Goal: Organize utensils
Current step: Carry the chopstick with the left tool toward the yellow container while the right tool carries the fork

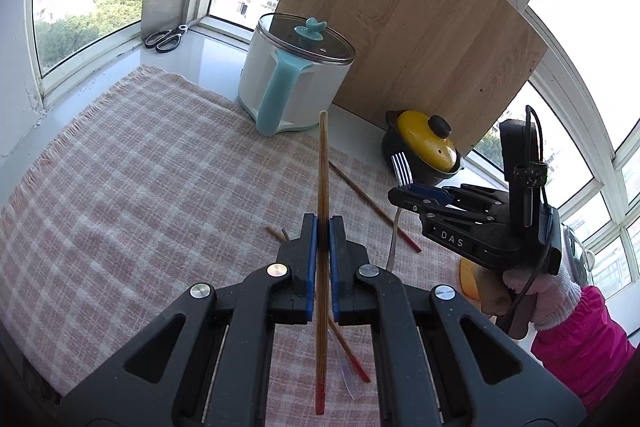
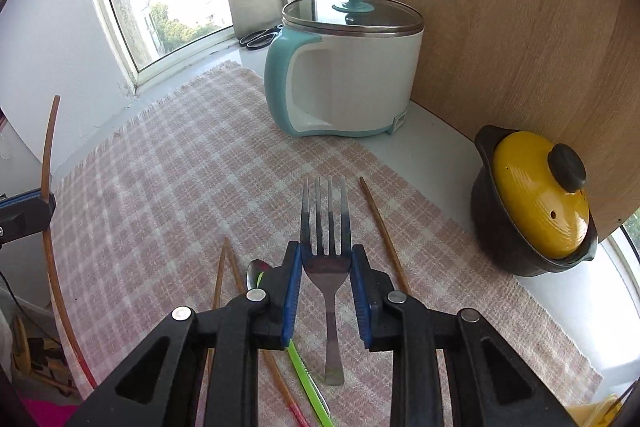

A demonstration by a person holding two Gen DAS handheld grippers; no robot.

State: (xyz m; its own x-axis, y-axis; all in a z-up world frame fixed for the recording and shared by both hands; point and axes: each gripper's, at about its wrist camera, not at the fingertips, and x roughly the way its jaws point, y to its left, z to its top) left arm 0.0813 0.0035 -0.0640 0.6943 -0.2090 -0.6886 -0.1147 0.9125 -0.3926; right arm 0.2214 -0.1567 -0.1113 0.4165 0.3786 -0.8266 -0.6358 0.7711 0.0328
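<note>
Left gripper (image 1: 323,227) clamps a slender wooden chopstick (image 1: 322,187) upright above the checked cloth (image 1: 140,167); right gripper (image 2: 326,263) pinches a steel fork (image 2: 326,247) at its neck. Both look light, stiff, likely slippery; loose chopsticks (image 2: 384,231) remain.

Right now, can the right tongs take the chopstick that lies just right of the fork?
Probably not yet: the right tongs are shut on the fork. The chopstick lies uncovered on the cloth.
</note>
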